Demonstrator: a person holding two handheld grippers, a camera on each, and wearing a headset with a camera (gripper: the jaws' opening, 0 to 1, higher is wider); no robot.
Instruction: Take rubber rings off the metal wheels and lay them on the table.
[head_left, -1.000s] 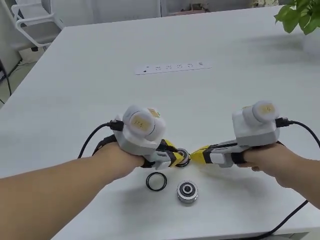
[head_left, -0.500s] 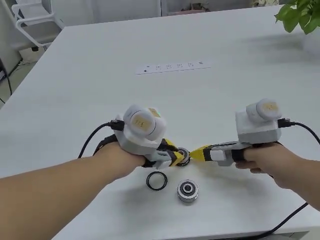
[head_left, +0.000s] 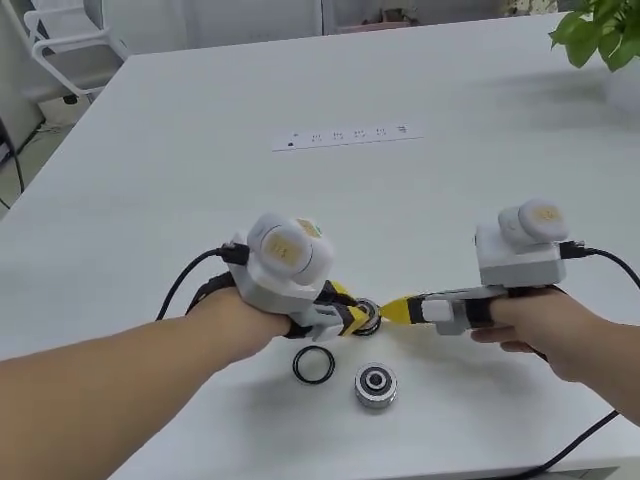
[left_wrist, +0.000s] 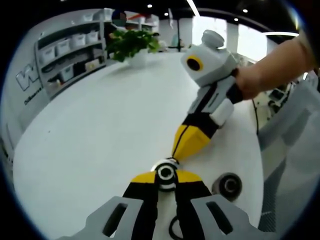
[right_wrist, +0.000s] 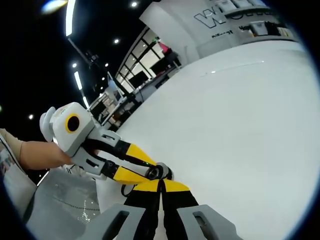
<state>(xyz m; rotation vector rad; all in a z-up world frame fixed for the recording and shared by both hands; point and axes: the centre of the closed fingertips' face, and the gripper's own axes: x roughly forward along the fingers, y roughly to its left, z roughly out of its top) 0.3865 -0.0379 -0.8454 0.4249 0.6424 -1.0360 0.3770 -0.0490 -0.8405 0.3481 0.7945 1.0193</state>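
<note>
Between the two sets of yellow jaw tips, low over the near part of the white table (head_left: 180, 150), sits the metal wheel (head_left: 366, 316) being worked on. The left gripper (head_left: 351, 317) pinches it across its width, one jaw on each side. A dark band around its rim reads as the rubber ring that has to come off, though it is too small to be sure. The right gripper (head_left: 393, 310) comes at the wheel from the far side. Its jaws are pressed together into one wedge whose point touches the rim, and whether any rubber is caught between them cannot be told.

The grippers lie nearly along one line, tip to tip, and the wheel's axle seems to run roughly along that line. The wheel is therefore straight ahead of the right gripper. A peel would probably mean drawing that gripper back and outward while the left one keeps its hold.

The left gripper view looks squarely at the wheel's round face and dark hub, with the right wedge meeting its upper edge, whereas the head view gives only a small oblique glimpse. The right gripper view shows the thin seam between its own closed jaws and the wheel just beyond them. The head view adds the layout nearer the person: a loose rubber ring (head_left: 313, 363) lies flat on the table. Just beside it stands a second metal wheel (head_left: 375, 384), which looks already stripped.
</note>
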